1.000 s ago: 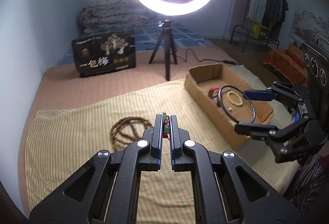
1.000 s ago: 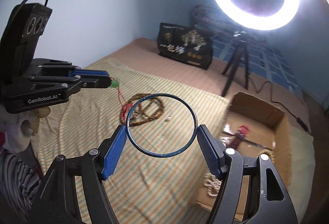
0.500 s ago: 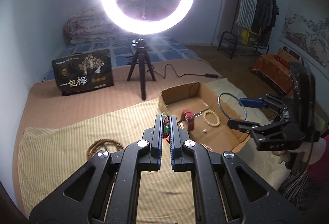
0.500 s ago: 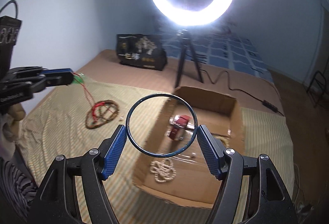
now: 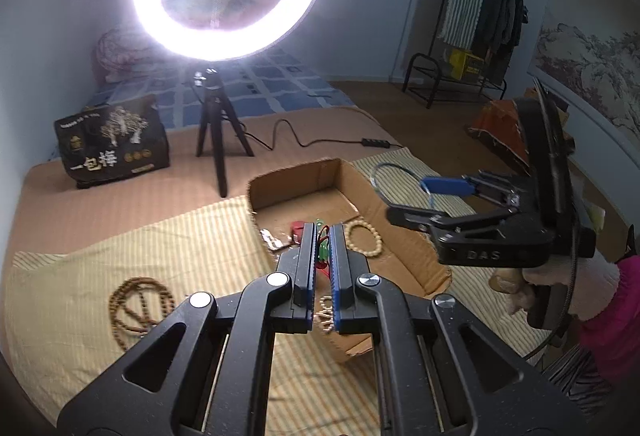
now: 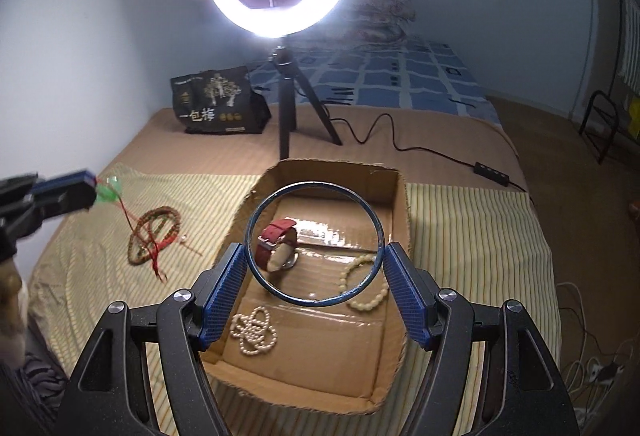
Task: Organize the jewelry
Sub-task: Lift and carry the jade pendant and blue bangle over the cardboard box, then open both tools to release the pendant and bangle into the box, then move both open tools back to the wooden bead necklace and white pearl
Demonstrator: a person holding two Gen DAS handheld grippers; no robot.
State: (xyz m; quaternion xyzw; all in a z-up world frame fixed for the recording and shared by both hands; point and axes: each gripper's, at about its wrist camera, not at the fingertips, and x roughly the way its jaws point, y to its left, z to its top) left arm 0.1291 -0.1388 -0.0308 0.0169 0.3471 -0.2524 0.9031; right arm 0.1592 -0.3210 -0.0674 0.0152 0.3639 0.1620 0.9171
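Between the blue pads of the right gripper (image 6: 316,278) a thin dark bangle (image 6: 315,244) is clamped across its width, its hoop standing nearly upright and facing the camera. Directly below and beyond it lies the open cardboard box (image 6: 400,204), which already holds a red-strapped watch (image 6: 278,244), a pale bead bracelet (image 6: 366,282) and a coil of small pearls (image 6: 254,330), so the drop needs little more than a lowering. Off to the left, the left gripper (image 5: 322,252) is pinched shut on a green tag (image 6: 107,193) with a red cord (image 6: 138,236) trailing down, apparently toward the brown bead necklace (image 6: 154,232) on the striped cloth (image 6: 480,220), though whether cord and beads are joined is unclear. The right hand is the nearer to the box. A second ago the bangle framed the striped cloth and necklace; both hands have since swung over toward the box.
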